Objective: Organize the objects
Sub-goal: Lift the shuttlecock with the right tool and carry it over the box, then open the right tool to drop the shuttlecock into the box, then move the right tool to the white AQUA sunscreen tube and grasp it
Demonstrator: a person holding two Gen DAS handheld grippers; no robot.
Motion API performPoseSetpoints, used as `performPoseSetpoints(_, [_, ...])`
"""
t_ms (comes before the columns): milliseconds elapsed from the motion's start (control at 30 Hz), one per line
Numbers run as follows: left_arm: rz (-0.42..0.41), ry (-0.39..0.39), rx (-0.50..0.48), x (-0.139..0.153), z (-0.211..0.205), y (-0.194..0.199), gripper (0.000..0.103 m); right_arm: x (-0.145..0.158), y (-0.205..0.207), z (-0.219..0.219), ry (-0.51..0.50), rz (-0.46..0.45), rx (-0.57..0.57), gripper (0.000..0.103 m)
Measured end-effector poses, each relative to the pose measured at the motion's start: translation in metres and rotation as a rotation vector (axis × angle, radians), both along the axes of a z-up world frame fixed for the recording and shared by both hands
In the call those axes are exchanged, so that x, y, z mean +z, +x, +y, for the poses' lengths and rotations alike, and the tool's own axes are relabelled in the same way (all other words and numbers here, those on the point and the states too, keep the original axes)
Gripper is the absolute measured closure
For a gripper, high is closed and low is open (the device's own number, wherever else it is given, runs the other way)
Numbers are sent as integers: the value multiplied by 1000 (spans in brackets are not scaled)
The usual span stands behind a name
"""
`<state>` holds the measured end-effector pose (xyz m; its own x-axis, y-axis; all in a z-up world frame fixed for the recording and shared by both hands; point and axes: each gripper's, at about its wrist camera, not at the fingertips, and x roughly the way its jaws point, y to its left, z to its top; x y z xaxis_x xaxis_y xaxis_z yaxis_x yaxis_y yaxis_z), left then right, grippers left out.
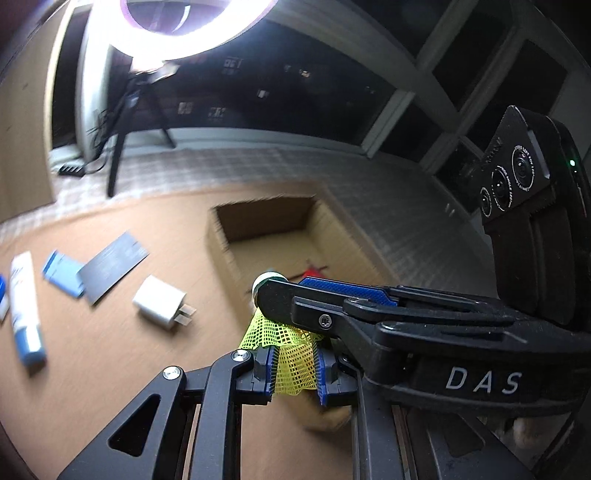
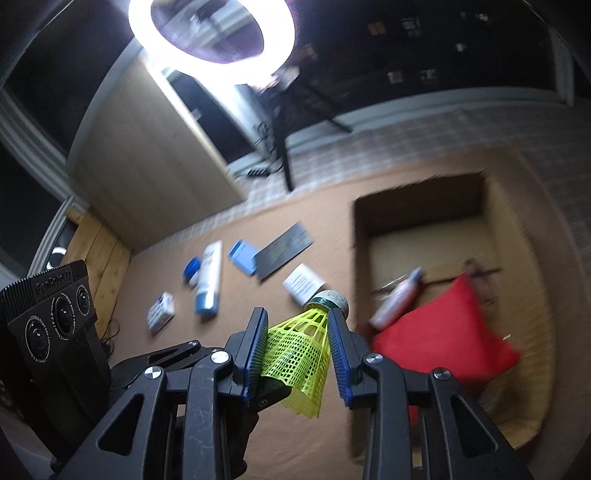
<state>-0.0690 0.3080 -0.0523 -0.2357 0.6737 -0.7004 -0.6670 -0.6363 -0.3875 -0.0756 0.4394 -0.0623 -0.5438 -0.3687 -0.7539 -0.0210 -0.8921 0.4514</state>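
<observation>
Yellow shuttlecock point(image 2: 301, 354) held above table point(image 1: 110, 354), near cardboard box point(image 2: 517, 236). Left gripper point(image 1: 295, 369) clamps skirt; right gripper point(image 2: 297, 350) flanks it, grip unclear. Charger point(image 1: 160, 308) left.

Glaring ring light point(image 1: 184, 29) on a black tripod point(image 1: 118, 147), dark windows point(image 1: 295, 92), pale tiled floor point(image 1: 258, 166)

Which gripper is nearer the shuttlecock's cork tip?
Right. The right gripper has its jaws flanking the skirt just behind the cork; the left gripper pinches the skirt's wide open end, farthest from the cork.
</observation>
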Motion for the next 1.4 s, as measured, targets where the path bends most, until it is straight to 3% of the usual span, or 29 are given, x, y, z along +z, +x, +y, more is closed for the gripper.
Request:
performPoseSetpoints(300, [44,-24,-62,5,60,-2,85,7,-4,44,57,22,-85,72])
performPoseSetpoints(433, [47,-46,-71,5,64,-2,71,9,-2,54,43,25,-114,51])
performPoseSetpoints(600, [44,-63,-64,2,53,0,70,11,0,53,52,31,-116,51])
performPoseSetpoints(800, [30,-76,-17,0,18,-8,69,10,-1,37,53,26,-87,49])
performPoseSetpoints(1000, [5,-130,95,-13,-50,-24,61,4,-6,10,76,7,-43,43])
performPoseSetpoints(1267, [-46,-157,268,-26,-148,-56,39,-10,-25,-39,53,-28,42,39])
performPoseSetpoints(1400, [-70,-165,332,-31,-188,-73,35,-19,-39,-71,34,-50,103,39])
